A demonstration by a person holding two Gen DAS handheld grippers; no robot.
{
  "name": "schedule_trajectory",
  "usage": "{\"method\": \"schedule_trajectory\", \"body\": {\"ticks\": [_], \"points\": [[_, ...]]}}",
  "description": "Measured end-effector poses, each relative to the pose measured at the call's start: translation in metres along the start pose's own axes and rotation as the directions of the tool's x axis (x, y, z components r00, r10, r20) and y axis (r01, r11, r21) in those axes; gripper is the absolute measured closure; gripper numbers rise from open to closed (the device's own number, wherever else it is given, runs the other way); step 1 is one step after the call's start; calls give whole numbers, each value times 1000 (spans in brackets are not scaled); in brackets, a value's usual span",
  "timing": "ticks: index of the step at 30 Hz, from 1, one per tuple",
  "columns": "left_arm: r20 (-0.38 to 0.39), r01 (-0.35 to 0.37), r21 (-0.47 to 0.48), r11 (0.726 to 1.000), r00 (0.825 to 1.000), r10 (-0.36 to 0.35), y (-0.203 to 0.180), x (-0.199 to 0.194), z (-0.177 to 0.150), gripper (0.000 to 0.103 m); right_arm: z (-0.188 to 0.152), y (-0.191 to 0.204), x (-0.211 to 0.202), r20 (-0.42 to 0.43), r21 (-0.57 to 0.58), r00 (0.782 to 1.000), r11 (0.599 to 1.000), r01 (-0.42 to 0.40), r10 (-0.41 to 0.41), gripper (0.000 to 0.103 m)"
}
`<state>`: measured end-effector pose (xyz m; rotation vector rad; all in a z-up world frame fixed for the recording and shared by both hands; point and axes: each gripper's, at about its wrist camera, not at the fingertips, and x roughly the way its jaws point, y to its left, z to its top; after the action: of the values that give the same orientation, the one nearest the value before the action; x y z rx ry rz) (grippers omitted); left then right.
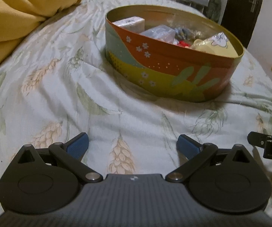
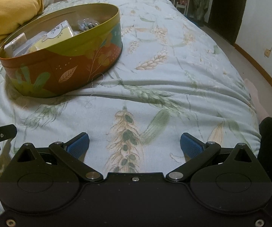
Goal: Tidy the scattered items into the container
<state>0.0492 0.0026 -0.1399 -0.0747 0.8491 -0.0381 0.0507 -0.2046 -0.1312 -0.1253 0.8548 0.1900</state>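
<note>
Resting on a wheat-print bed (image 2: 173, 71), ahead of both grippers: oval floral tin (image 1: 166, 70), lidless, packed with a white packet (image 1: 130, 23) bearing illegible print, clear bag (image 1: 158, 33), yellow cartoon-cat pouch (image 2: 58, 33). Left gripper (image 1: 132, 146) and right gripper (image 2: 135, 145): jaws spread wide, gripping nothing.

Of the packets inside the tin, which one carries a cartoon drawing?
The pale yellow packet lying in the oval tin has a line-drawn cartoon face on its white top. The white box and the clear packet show none.
</note>
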Motion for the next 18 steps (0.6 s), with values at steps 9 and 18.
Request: {"method": "schedule_trajectory", "body": {"ticks": [9, 18], "points": [[-25, -4, 2, 1000, 1000, 4, 0, -1, 0, 0, 0, 0, -1, -6, -5, 1000, 1000, -2, 2, 0], [-56, 4, -2, 1000, 998, -4, 1, -1, 3, 0, 0, 0, -2, -3, -4, 1000, 1000, 0, 0, 0]]}}
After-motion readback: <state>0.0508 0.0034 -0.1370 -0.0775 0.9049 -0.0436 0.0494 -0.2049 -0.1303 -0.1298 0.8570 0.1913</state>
